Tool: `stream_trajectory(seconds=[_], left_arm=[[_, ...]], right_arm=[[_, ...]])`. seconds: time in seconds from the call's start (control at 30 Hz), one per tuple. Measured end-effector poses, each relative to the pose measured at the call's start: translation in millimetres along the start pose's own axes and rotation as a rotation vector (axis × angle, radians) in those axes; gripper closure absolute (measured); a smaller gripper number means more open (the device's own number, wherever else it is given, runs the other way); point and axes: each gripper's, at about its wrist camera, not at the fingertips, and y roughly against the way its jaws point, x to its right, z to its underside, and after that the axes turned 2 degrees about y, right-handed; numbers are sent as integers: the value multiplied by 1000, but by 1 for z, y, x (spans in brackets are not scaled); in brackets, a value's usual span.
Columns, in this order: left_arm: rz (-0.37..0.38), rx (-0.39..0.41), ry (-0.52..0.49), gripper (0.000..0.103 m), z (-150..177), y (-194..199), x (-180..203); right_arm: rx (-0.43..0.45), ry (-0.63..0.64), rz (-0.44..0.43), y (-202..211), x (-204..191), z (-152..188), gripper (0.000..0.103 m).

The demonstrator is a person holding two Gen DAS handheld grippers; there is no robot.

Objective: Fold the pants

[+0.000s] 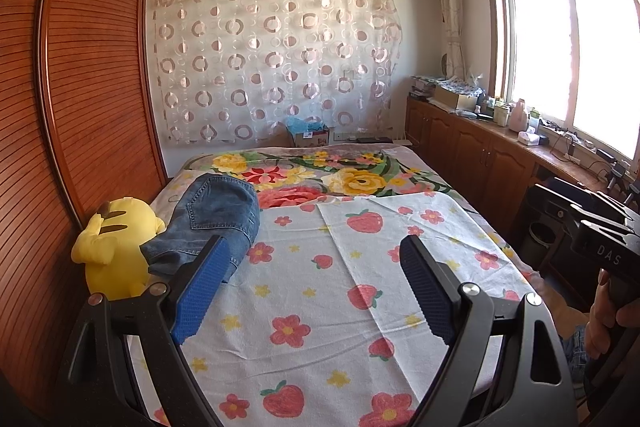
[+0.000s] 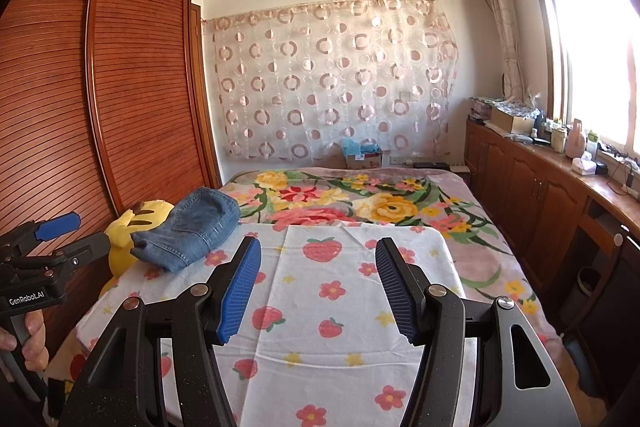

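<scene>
The jeans (image 1: 218,217) lie in a folded bundle at the bed's (image 1: 360,307) left edge, partly resting on the yellow plush toy (image 1: 114,247); I judge the folding done; my left gripper (image 1: 316,291) and right gripper (image 2: 318,287) hover spread and empty.

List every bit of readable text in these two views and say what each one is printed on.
"DAS": on the black body of the right tongs, cut off by the edge of the left wrist view.
"GenRobot.AI": on the black body of the left tongs, in the right wrist view.
Cardboard box at the far wall: label too small to read.
Bottles on the cabinet counter: labels too small to read.
</scene>
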Motion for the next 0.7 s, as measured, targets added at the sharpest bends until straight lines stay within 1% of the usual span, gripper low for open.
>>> stream_trajectory(seconds=[0.7], left_arm=[[0, 2, 1, 16, 0, 0, -1]], right_arm=[[11, 1, 1, 3, -5, 0, 41]])
